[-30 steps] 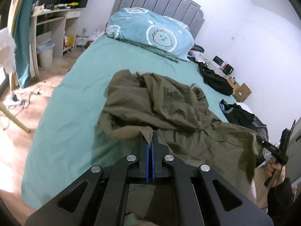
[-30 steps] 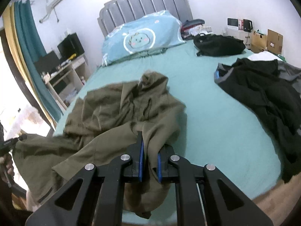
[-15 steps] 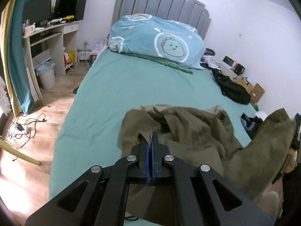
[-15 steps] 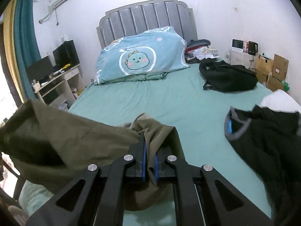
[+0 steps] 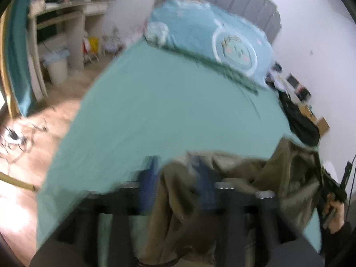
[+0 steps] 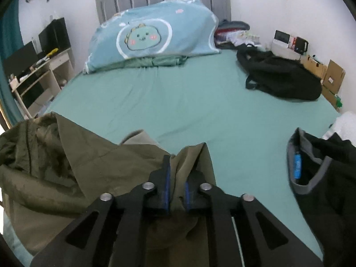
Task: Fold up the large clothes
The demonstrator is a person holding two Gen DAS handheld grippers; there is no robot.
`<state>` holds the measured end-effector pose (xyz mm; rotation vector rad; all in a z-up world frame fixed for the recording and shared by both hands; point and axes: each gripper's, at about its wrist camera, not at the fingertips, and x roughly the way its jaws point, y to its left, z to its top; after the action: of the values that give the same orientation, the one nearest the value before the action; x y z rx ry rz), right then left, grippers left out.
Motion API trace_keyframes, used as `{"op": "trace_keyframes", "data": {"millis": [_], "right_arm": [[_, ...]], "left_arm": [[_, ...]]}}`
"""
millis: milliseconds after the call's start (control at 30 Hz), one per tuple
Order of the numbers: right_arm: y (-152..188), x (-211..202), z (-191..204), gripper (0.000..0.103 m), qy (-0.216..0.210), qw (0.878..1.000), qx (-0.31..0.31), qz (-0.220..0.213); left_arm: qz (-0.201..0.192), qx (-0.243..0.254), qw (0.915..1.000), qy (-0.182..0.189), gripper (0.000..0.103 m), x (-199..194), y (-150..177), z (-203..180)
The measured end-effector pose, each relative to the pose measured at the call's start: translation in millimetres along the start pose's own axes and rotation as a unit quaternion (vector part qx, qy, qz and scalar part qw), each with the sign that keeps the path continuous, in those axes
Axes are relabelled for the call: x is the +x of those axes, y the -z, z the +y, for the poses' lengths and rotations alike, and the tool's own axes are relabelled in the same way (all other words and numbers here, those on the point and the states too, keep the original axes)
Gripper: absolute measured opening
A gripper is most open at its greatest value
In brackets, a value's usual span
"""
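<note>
My left tongs (image 5: 175,178) have just been opening; the jaws now stand wide apart, and the jacket (image 5: 244,182) hangs loosely between them, not pressed. The view is blurred. My right tongs (image 6: 176,184) have opened a little, but a fold of the jacket (image 6: 89,166) still fills the narrow gap and the pads (image 6: 167,187) touch it. The jacket lies bunched at the foot edge of the bed (image 6: 200,102), between both tongs.
</note>
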<state>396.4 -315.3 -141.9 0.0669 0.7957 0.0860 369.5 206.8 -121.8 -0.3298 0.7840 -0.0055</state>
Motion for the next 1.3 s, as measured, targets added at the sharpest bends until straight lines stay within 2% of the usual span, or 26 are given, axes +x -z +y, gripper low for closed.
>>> {"op": "trace_keyframes", "data": {"millis": [33,67,133,233,333,400,467,567,633,767,933,1000,1167,1233,1300], "right_arm": [[0.5,-1.1,0.6,0.029,0.006,1.0,-0.004,-0.006],[1.1,-5.2,0.5,0.054,0.02,1.0,-0.01,-0.017],[2.4,-17.6,-2.1,0.082,0.036,0.999,-0.007,-0.041],[7.1,-39.2,-8.6,0.083,0.045,0.998,0.008,-0.047],[22.9,-59.2,-3.1,0.083,0.027,0.999,0.002,-0.045],[39.0,-65.3,9.4,0.083,0.013,0.999,-0.016,-0.034],[49.1,-56.6,24.3,0.083,-0.005,0.999,-0.035,-0.013],[68.5,-35.5,54.6,0.083,-0.025,0.996,-0.079,0.03],[74.2,-20.1,70.2,0.083,-0.023,0.993,-0.103,0.048],[66.9,12.4,88.1,0.083,-0.02,0.99,-0.121,0.067],[21.7,49.2,89.5,0.083,-0.023,0.992,-0.11,0.06],[1.0,64.7,84.2,0.083,-0.025,0.993,-0.098,0.055],[-38.3,81.4,76.1,0.083,-0.003,0.998,-0.062,0.021],[-48.8,90.0,70.1,0.083,0.017,0.999,-0.048,0.019],[-50.3,101.3,66.1,0.083,0.01,0.999,-0.033,0.037]], "left_arm": [[-0.017,-0.004,0.9998,0.005,0.078,-7.8,-1.2,3.0],[-0.037,-0.012,0.9992,0.01,0.078,-19.5,-4.9,7.3],[-0.058,-0.017,0.9981,-0.005,0.078,-40.0,-5.7,13.1],[-0.059,-0.002,0.9982,-0.009,0.078,-61.4,4.6,10.4],[-0.028,0.05,0.9983,0.0,0.078,-73.4,39.0,-10.7],[0.004,0.074,0.9972,0.008,0.078,-65.0,59.7,-19.8],[0.056,0.1,0.9934,0.01,0.078,-43.5,85.8,-32.2],[0.101,0.145,0.9841,-0.014,0.078,-10.5,110.8,-44.5],[0.118,0.148,0.9817,-0.022,0.078,5.2,115.1,-47.6],[0.115,0.174,0.9774,-0.034,0.078,34.3,96.5,-61.7],[0.105,0.204,0.9716,-0.056,0.078,77.4,56.3,-78.3],[0.086,0.196,0.9746,-0.067,0.078,92.1,31.1,-77.2],[0.025,0.128,0.9853,-0.11,0.078,106.4,-29.1,-54.6],[0.032,0.117,0.9844,-0.128,0.078,116.9,-39.1,-45.2],[0.05,0.115,0.9831,-0.133,0.078,123.3,-35.8,-40.2]]}}
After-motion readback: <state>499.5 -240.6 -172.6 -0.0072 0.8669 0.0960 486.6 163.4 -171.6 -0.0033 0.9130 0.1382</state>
